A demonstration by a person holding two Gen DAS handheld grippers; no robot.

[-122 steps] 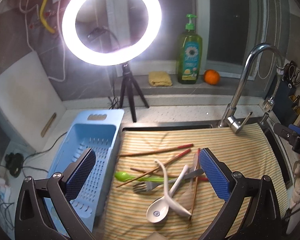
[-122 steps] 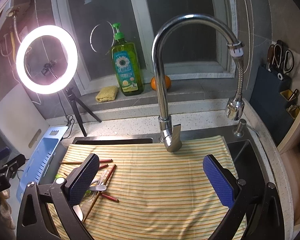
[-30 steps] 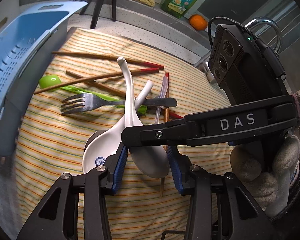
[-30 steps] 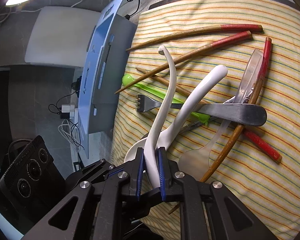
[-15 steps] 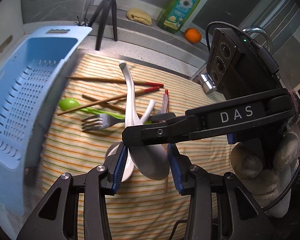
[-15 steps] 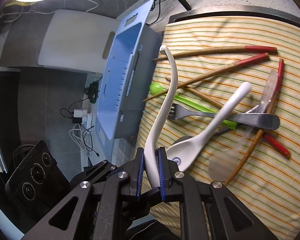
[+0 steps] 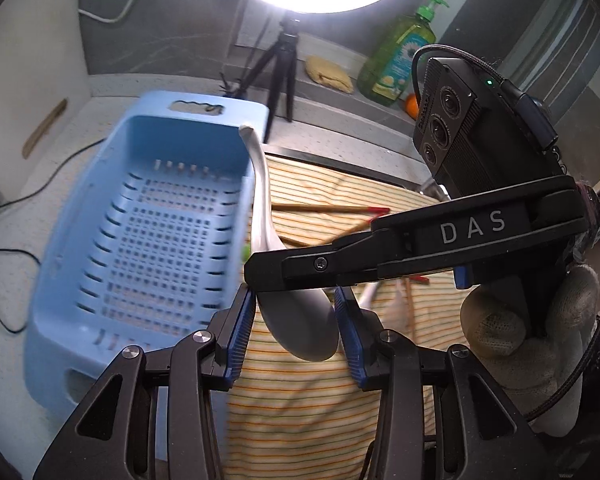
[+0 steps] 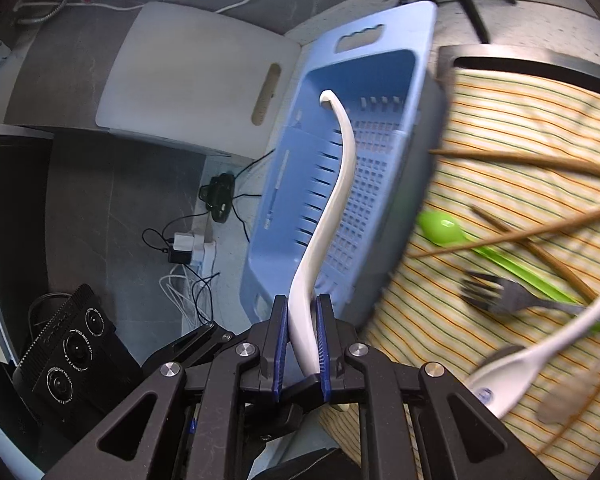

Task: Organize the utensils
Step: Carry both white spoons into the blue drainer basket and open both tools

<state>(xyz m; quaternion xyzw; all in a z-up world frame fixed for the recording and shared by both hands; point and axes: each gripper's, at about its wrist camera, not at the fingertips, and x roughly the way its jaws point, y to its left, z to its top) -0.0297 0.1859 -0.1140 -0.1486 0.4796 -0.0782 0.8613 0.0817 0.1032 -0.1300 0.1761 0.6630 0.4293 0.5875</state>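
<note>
Both grippers hold one white ceramic soup spoon [image 7: 296, 320] in the air. My left gripper [image 7: 296, 332] is shut on its bowl. My right gripper [image 8: 302, 344] is shut on its lower handle [image 8: 332, 208], and crosses the left wrist view as a black bar [image 7: 400, 252]. The curved handle tip [image 7: 250, 136] reaches over the light blue perforated basket [image 7: 152, 240], which also shows in the right wrist view [image 8: 364, 184]. On the striped cloth [image 8: 512, 128] lie a second white spoon [image 8: 540, 352], a green spoon [image 8: 444, 228], a fork [image 8: 496, 292] and wooden chopsticks [image 8: 532, 160].
A bright ring light on a tripod [image 7: 280, 64] stands behind the basket. A green soap bottle [image 7: 400, 68], a sponge [image 7: 328, 72] and an orange [image 7: 412, 106] sit on the sill. A white cutting board [image 8: 196, 80] leans left of the basket, with cables [image 8: 204, 240] on the counter.
Both grippers have carried the white spoon up and to the left, from over the utensil pile to over the blue basket's edge. The other utensils stay on the cloth.
</note>
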